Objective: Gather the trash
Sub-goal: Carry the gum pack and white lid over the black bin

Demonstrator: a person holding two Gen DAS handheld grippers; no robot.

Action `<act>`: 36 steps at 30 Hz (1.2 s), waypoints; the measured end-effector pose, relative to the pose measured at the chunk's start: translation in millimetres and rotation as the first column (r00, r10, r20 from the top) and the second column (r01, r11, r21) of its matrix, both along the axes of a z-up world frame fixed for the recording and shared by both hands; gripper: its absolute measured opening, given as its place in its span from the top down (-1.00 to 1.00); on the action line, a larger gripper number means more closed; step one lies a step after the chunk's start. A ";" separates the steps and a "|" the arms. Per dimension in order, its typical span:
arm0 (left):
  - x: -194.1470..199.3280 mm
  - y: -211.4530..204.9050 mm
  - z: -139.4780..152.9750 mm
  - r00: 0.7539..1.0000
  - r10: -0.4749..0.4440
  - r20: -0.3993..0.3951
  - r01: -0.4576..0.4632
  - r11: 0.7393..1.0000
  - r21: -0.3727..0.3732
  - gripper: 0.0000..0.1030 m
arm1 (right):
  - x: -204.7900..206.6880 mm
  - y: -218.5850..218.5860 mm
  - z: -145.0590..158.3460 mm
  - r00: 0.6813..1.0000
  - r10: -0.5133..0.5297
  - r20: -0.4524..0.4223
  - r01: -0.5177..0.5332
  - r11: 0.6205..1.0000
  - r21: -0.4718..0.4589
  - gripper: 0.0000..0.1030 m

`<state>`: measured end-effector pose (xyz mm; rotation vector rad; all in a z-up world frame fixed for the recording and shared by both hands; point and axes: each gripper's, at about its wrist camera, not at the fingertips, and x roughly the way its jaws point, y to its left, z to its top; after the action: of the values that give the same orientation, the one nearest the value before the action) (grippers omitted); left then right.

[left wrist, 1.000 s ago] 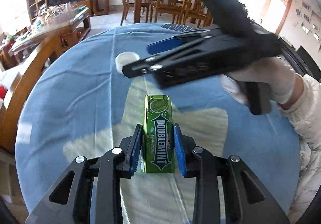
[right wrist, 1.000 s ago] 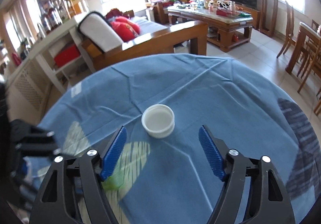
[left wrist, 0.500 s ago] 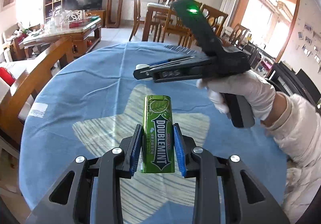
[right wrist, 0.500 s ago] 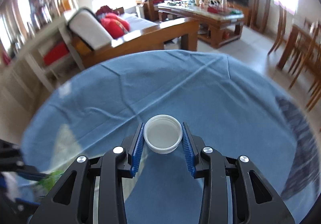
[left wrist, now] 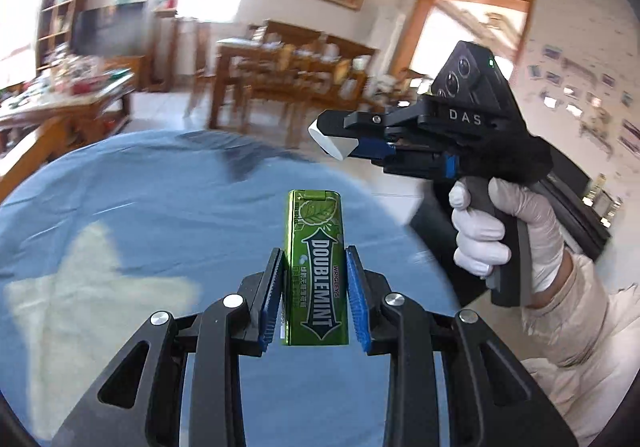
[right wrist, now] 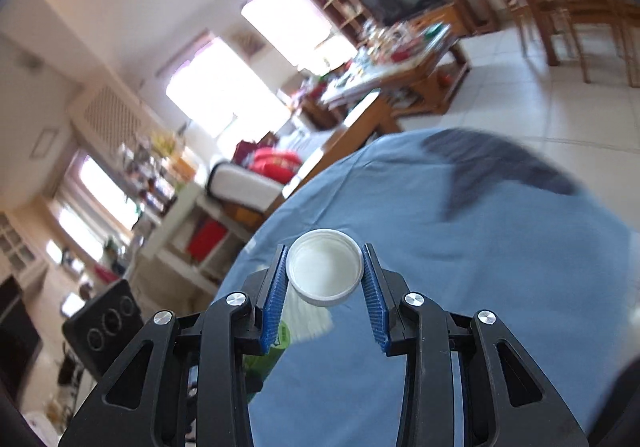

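Note:
My left gripper (left wrist: 314,291) is shut on a green Doublemint gum pack (left wrist: 316,267) and holds it upright above the blue tablecloth (left wrist: 140,207). My right gripper (right wrist: 325,287) is shut on a white round lid (right wrist: 325,273), lifted well above the cloth (right wrist: 500,267). The right gripper also shows in the left wrist view (left wrist: 340,141), up and to the right of the gum pack, with the white lid (left wrist: 331,137) between its fingers. The gum pack shows as a green blur low left in the right wrist view (right wrist: 266,357).
The round table with the blue cloth and pale star print (left wrist: 80,287) fills the low part of both views. A wooden dining table with chairs (left wrist: 288,59) stands beyond it. A wooden coffee table (right wrist: 400,63) and a sofa (right wrist: 256,175) stand to the side.
The right gripper closed on the white lid and lifted it off the cloth, tilting. The left gripper rose with the gum pack and both views swung up toward the room.

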<state>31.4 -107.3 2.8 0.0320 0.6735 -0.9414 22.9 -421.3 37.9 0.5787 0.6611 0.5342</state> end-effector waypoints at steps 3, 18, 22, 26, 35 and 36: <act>-18.2 -47.0 0.2 0.996 -0.086 0.005 0.086 0.996 -0.027 0.40 | -43.9 -60.5 4.1 0.994 -0.107 0.024 0.107 0.994 0.001 0.29; -61.0 -248.1 -42.9 0.934 -0.355 -0.042 0.355 0.935 -0.005 0.40 | -195.0 -290.5 -50.3 0.857 -0.515 -0.022 0.515 0.854 0.075 0.29; -64.8 -262.3 -50.9 0.927 -0.372 -0.048 0.373 0.927 0.025 0.40 | -209.5 -311.9 -68.6 0.840 -0.541 -0.042 0.543 0.834 0.100 0.29; -67.2 -277.3 -56.2 0.922 -0.384 -0.047 0.387 0.920 0.060 0.40 | -218.5 -322.4 -80.6 0.835 -0.548 -0.059 0.551 0.826 0.119 0.29; -76.3 -295.1 -63.1 0.919 -0.392 -0.041 0.394 0.913 0.108 0.40 | -216.7 -322.2 -80.0 0.837 -0.544 -0.059 0.547 0.827 0.130 0.29; -76.4 -295.7 -63.4 0.919 -0.393 -0.041 0.395 0.912 0.110 0.40 | -217.8 -322.8 -80.6 0.837 -0.545 -0.058 0.547 0.827 0.130 0.29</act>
<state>-45.0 -403.0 -60.5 0.2730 0.7534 -1.2912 -194.9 -744.0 -42.7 0.8715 0.4433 0.0318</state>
